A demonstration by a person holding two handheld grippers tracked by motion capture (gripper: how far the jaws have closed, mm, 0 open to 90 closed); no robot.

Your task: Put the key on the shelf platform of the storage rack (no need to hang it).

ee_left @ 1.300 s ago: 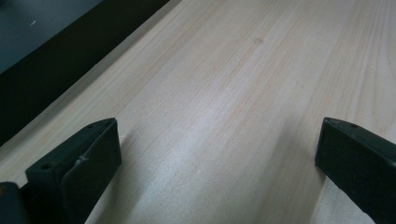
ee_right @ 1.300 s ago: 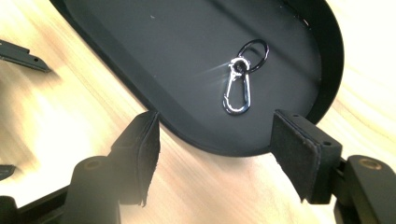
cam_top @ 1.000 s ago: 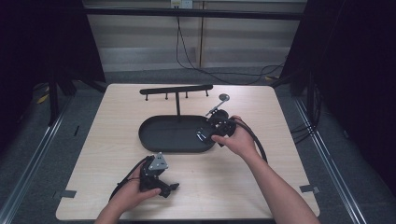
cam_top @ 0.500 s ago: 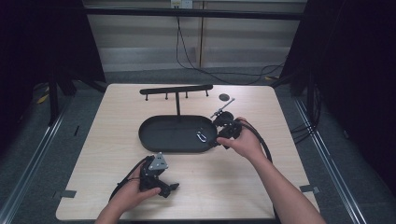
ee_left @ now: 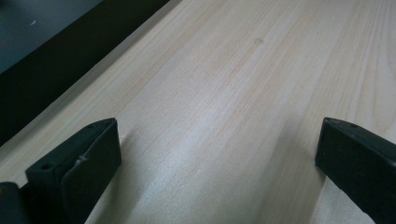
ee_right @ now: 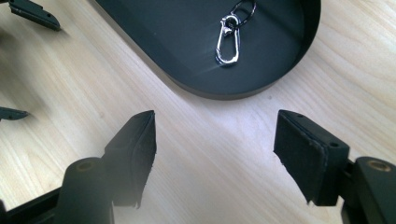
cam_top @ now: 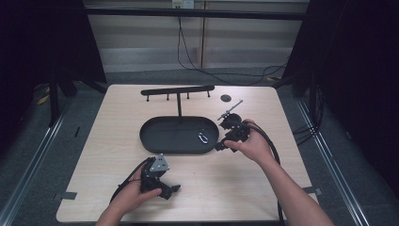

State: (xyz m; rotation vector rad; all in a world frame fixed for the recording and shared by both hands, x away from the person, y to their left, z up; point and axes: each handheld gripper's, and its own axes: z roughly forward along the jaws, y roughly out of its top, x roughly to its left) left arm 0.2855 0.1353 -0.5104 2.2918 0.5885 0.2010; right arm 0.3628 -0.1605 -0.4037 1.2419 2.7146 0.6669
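Overhead: one oval tray [cam_top: 160,134] holding one silver clip [cam_top: 203,137], one hook rack [cam_top: 178,91], right gripper [cam_top: 221,147] just beside the tray's rim. Left gripper [ee_left: 217,158] view: two jaws wide apart, empty, over one bare table [ee_left: 224,84]. Right gripper [ee_right: 215,154] view: two jaws spread, nothing held, one clip [ee_right: 227,45] lying in the tray [ee_right: 154,28] ahead.

The high view looks forward and down over the whole wooden table [cam_top: 244,188]. Both gripper views sit close above it; the right gripper view shares the oval black tray [ee_right: 187,56] beside the table's middle.
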